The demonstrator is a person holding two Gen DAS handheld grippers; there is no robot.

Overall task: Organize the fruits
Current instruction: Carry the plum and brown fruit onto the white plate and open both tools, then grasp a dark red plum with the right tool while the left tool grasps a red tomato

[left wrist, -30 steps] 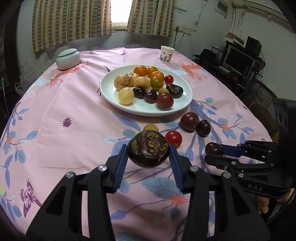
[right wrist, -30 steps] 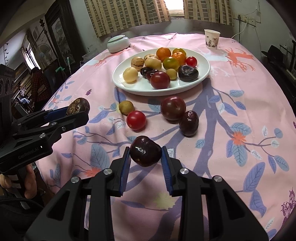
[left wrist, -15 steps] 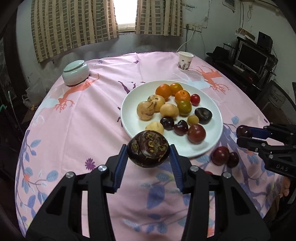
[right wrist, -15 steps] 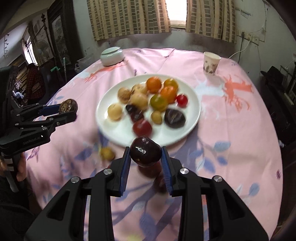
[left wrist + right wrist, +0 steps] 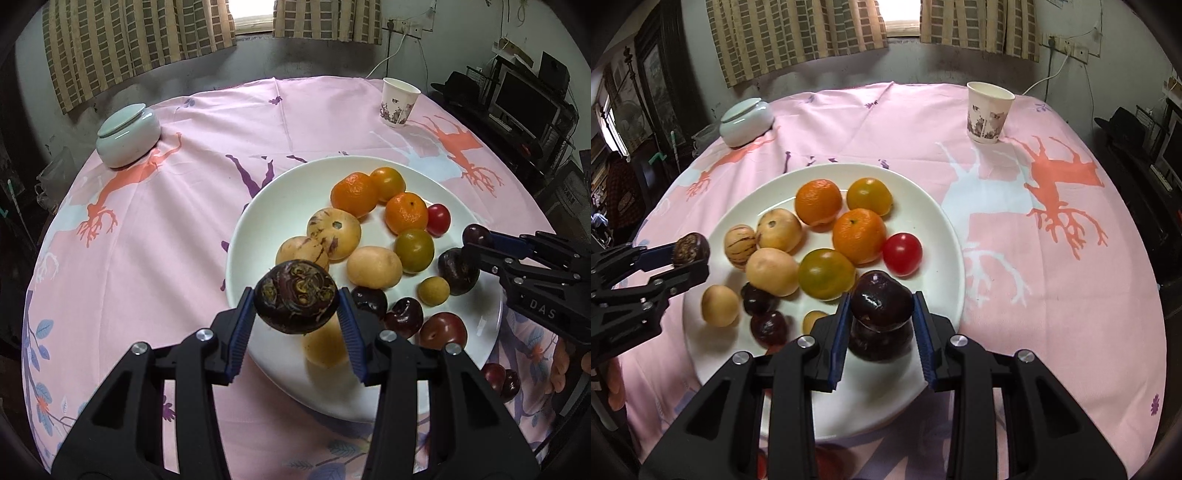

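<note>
A white plate (image 5: 280, 218) (image 5: 934, 218) on the pink tablecloth holds several fruits: oranges, yellow-brown ones, dark plums and a red tomato (image 5: 902, 254). My left gripper (image 5: 296, 319) is shut on a dark purple mottled fruit (image 5: 295, 297) above the plate's near left rim; it also shows in the right wrist view (image 5: 691, 248). My right gripper (image 5: 881, 325) is shut on a dark plum (image 5: 881, 302) just above another dark fruit (image 5: 879, 341) on the plate's near right part; the held plum shows in the left wrist view (image 5: 476, 234).
A pale lidded bowl (image 5: 127, 134) stands at the far left of the table and a paper cup (image 5: 399, 101) at the far right. Two dark fruits (image 5: 500, 380) lie on the cloth beside the plate's right rim. Furniture and electronics stand beyond the table's right edge.
Both grippers have moved forward from the near cloth to over the plate, each still holding its fruit. The plate now fills the middle of both views.
</note>
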